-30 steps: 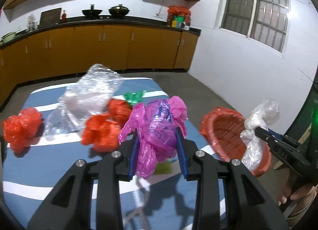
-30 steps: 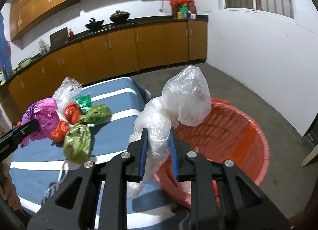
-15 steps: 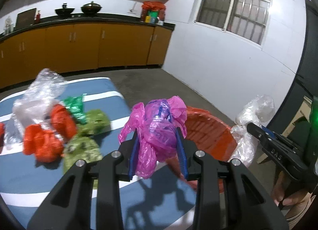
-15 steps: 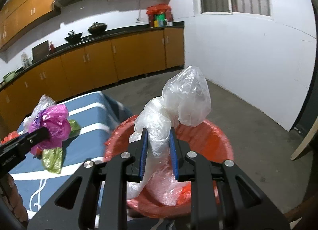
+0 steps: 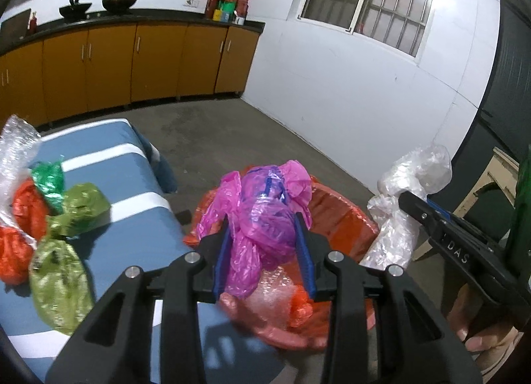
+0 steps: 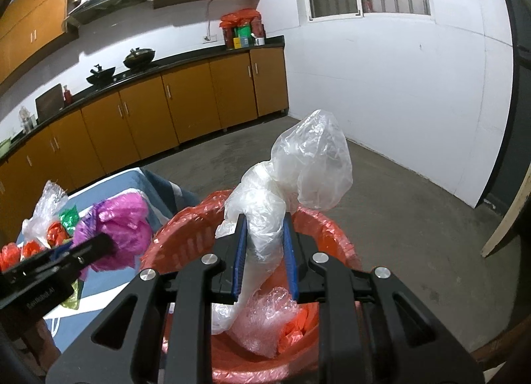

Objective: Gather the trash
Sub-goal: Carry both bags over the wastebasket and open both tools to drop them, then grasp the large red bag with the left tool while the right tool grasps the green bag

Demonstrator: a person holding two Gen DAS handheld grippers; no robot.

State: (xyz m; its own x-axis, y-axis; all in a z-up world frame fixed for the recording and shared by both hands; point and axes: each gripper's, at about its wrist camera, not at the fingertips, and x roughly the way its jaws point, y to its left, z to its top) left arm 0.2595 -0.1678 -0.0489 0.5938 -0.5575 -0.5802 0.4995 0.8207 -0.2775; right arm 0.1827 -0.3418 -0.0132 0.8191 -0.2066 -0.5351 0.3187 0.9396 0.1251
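On the left, several crumpled bags (image 5: 71, 208) in red, green and clear plastic remain on the striped bench (image 5: 139, 191), uncollected. The left gripper (image 5: 264, 248) clamps a pink bag (image 5: 268, 208) above the red basket (image 6: 328, 231); the right gripper (image 6: 264, 248) clamps a clear bag (image 6: 298, 171) there too, neither yet dropped onto the few scraps already inside.
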